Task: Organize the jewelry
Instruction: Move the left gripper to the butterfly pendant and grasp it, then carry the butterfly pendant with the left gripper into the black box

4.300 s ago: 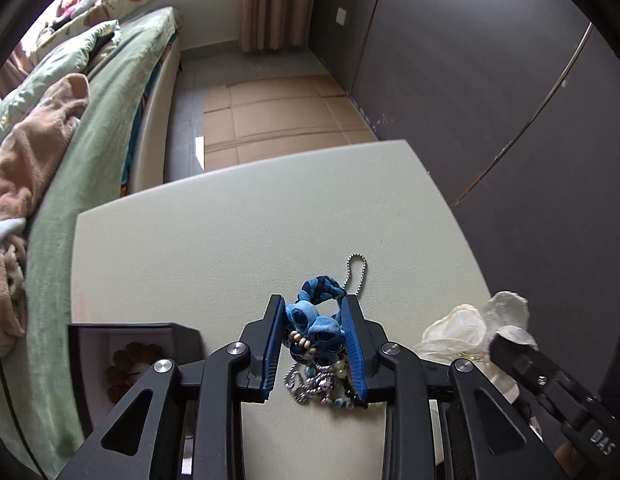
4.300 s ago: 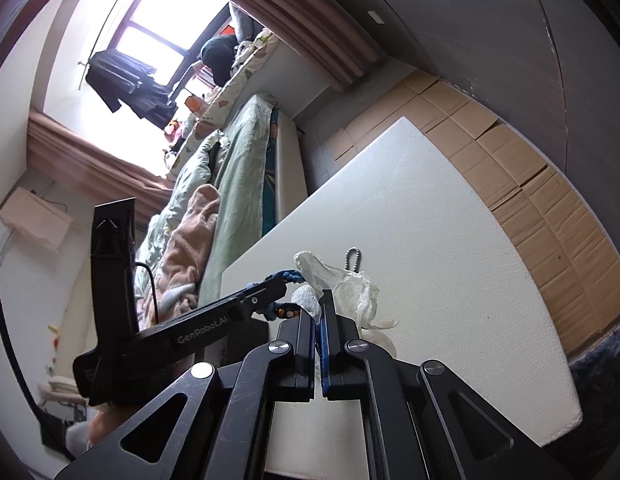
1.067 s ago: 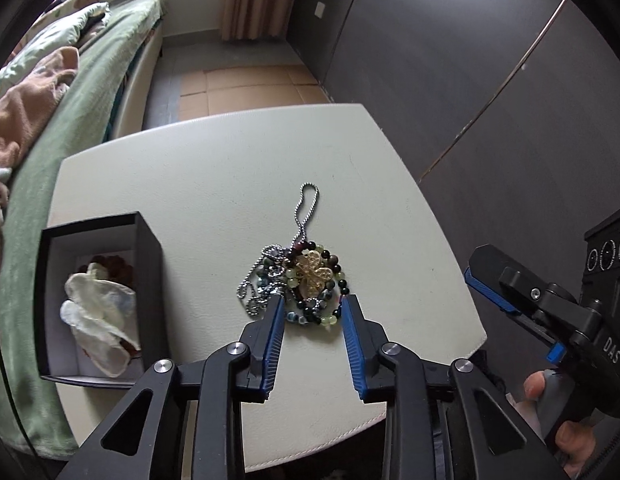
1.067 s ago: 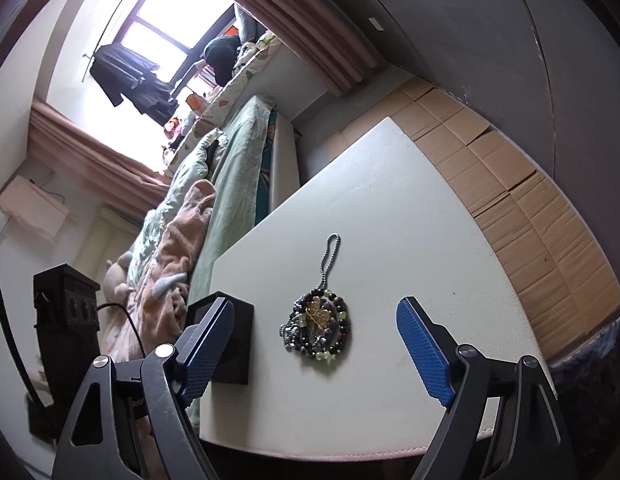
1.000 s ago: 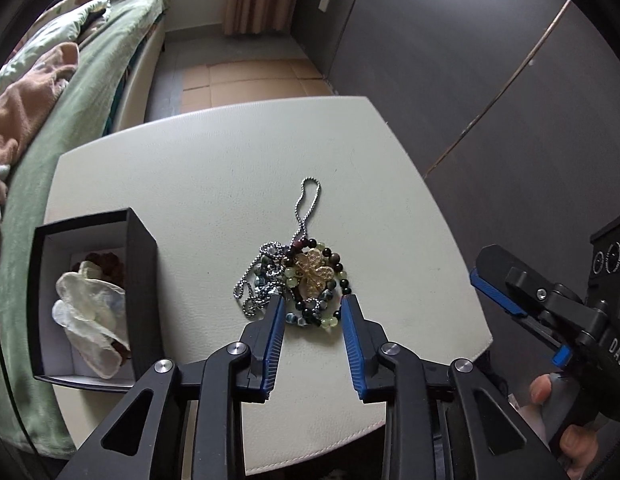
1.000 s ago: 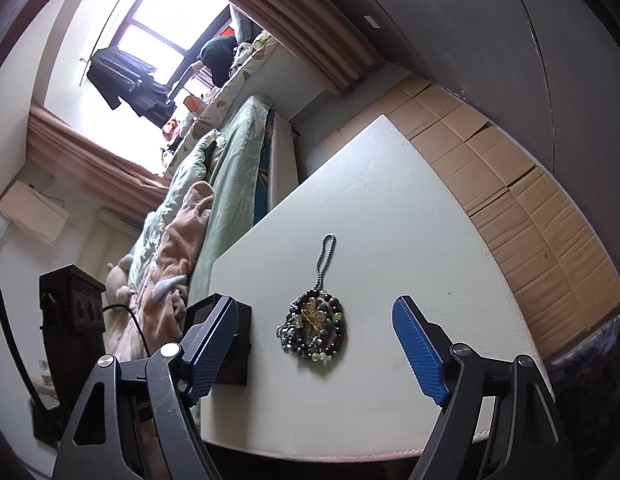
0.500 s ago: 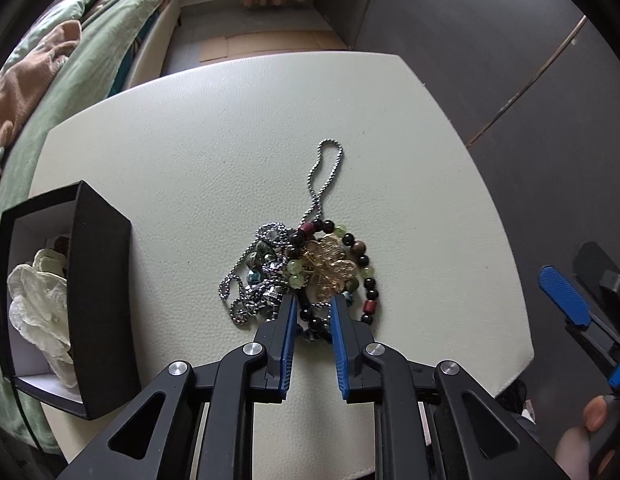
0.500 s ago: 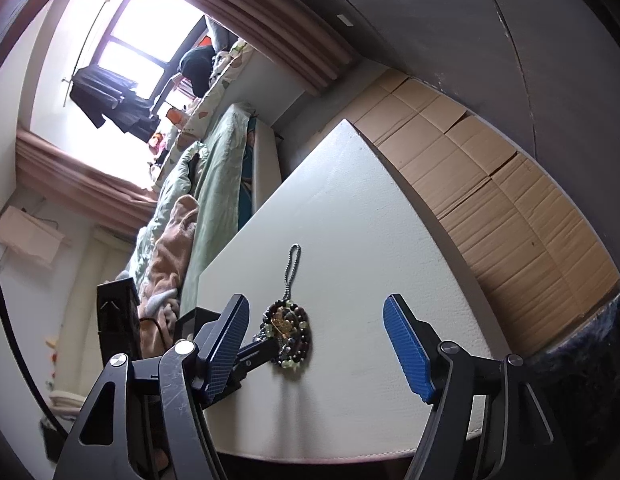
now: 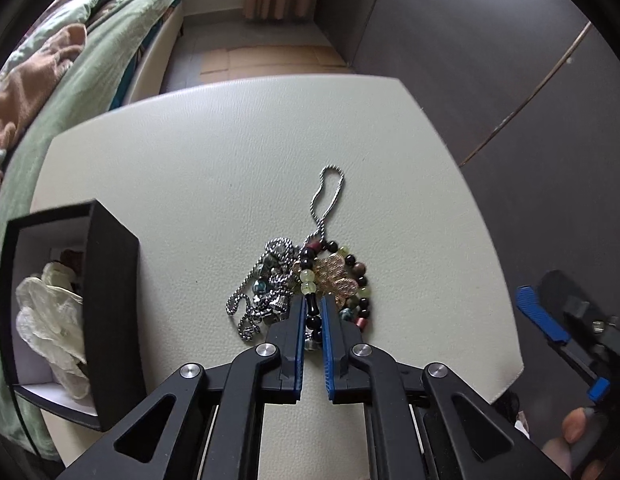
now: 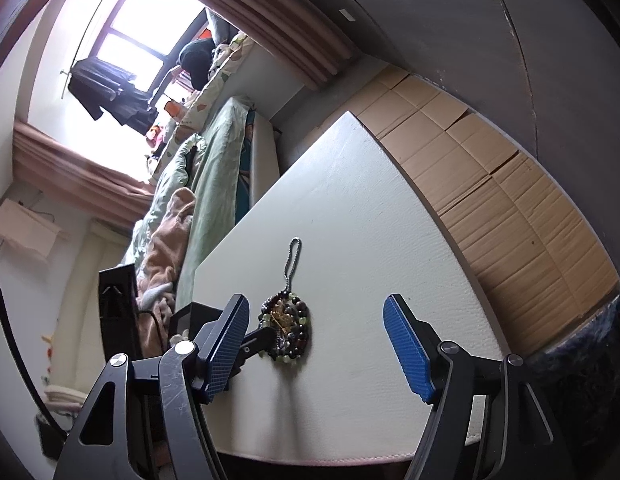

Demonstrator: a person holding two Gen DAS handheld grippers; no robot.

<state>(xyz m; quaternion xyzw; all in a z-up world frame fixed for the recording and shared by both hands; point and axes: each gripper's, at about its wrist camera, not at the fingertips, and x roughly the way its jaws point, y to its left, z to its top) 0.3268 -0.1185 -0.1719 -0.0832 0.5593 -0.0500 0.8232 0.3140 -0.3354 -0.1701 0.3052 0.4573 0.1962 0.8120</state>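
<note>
- Pinching down on the bead bracelet [image 9: 337, 285]: the left gripper [image 9: 312, 312] is pointing steeply down at the jewelry pile, its blue pads drawn together on a dark-bead strand at the pile's near side.
- The pile is lying on the white table [image 9: 198, 168], roughly midway across and closer to its near edge; a silver ball chain [image 9: 325, 204] is looping out of it toward the far edge.
- A tangle of silver chain and grey beads [image 9: 266, 292] is touching the bracelet's left side.
- The black box [image 9: 110, 312] is standing open at the table's left edge with crumpled white tissue [image 9: 50, 320] inside.
- The right gripper [image 10: 315, 344] is hovering off the near right corner, fingers [image 10: 405, 348] spread wide, holding nothing.
- A green-covered bed [image 9: 90, 76] is running along the table's left side.
</note>
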